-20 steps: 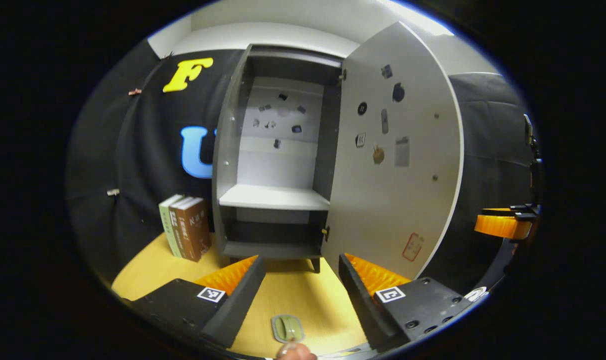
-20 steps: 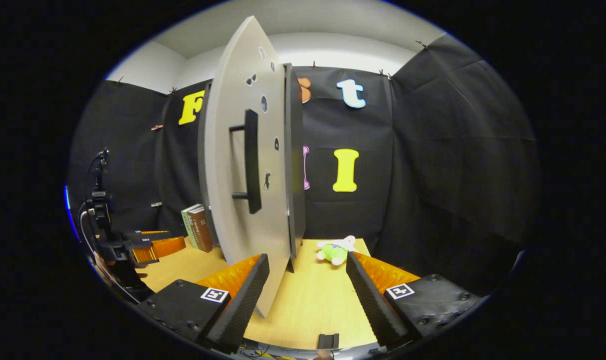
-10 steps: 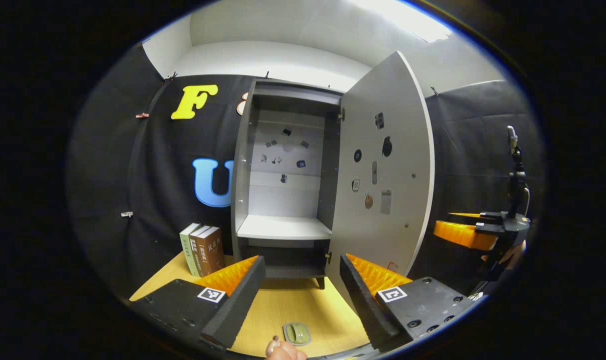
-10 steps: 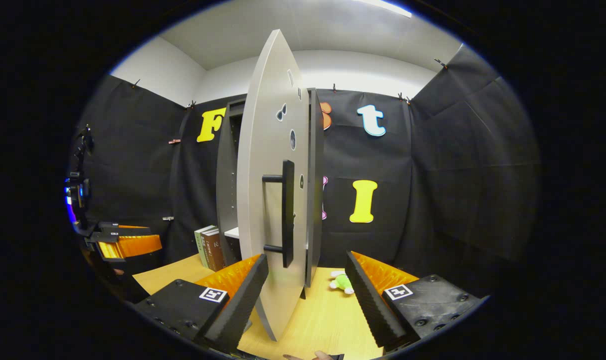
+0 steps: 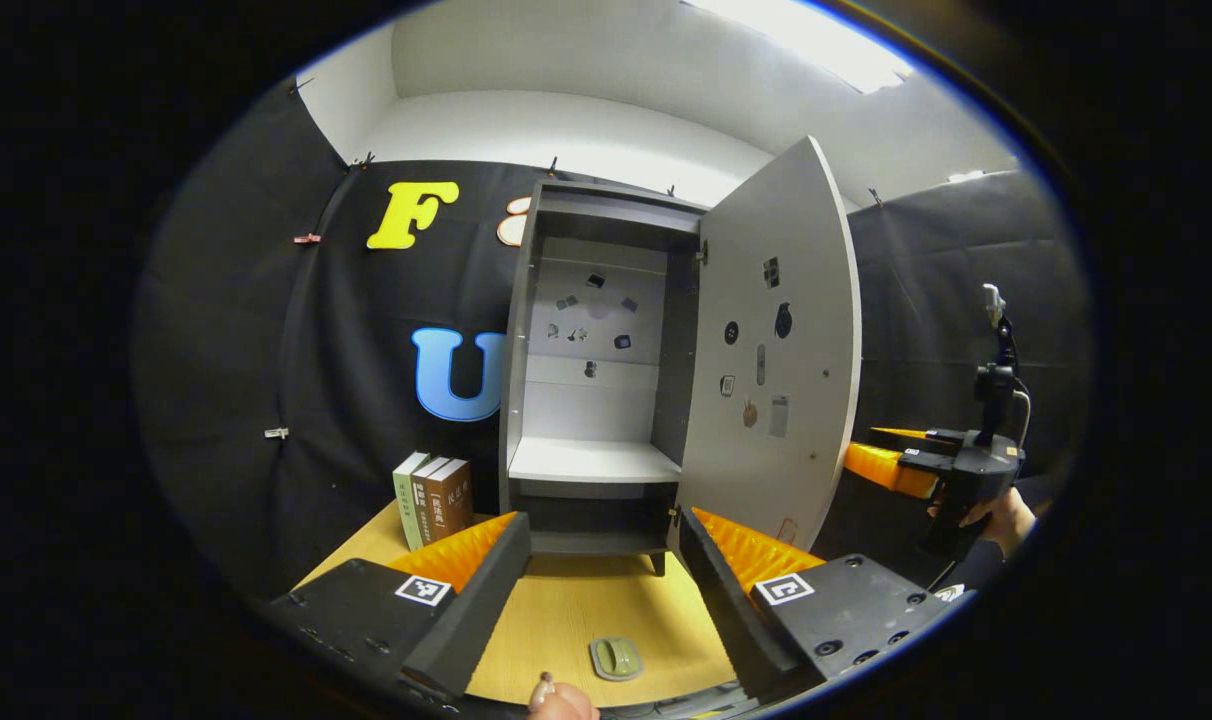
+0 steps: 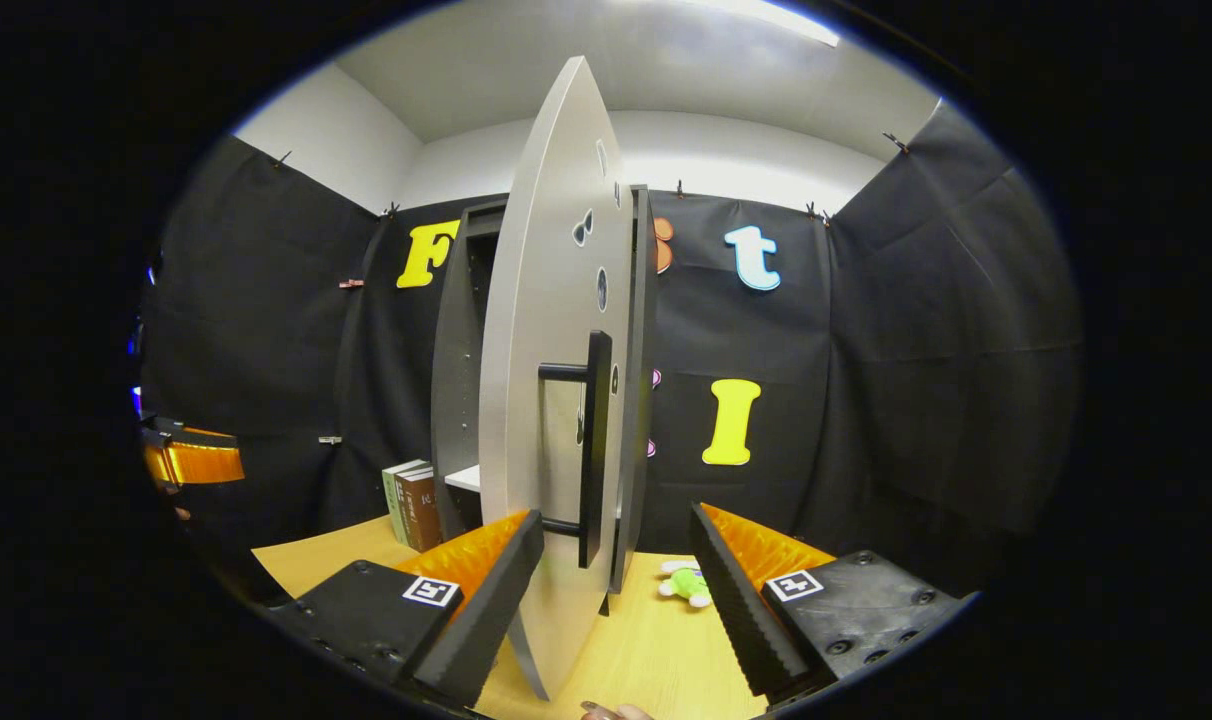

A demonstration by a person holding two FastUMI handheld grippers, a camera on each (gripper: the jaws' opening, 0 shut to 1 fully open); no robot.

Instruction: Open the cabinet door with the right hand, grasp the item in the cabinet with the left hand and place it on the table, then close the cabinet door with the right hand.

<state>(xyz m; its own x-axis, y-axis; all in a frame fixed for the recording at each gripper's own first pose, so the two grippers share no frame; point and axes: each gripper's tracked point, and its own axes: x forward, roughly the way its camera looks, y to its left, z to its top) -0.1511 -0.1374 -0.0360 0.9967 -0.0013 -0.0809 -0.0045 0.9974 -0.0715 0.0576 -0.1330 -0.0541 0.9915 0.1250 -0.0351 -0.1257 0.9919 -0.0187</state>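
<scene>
left gripper (image 5: pixel 601 560) spread, holding nothing; the green item (image 5: pixel 616 657) lies on the table (image 5: pixel 566 620) below it. right gripper (image 6: pixel 616 570) spread, the open cabinet door (image 6: pixel 551 420) edge between its fingers; books (image 5: pixel 434 498) beside the cabinet (image 5: pixel 591 400)

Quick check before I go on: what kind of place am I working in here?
Most likely a staged recording booth, not a real home: black cloth wall on all sides, a small cabinet standing on a wooden table, and a few props, books and a plush toy.
</scene>
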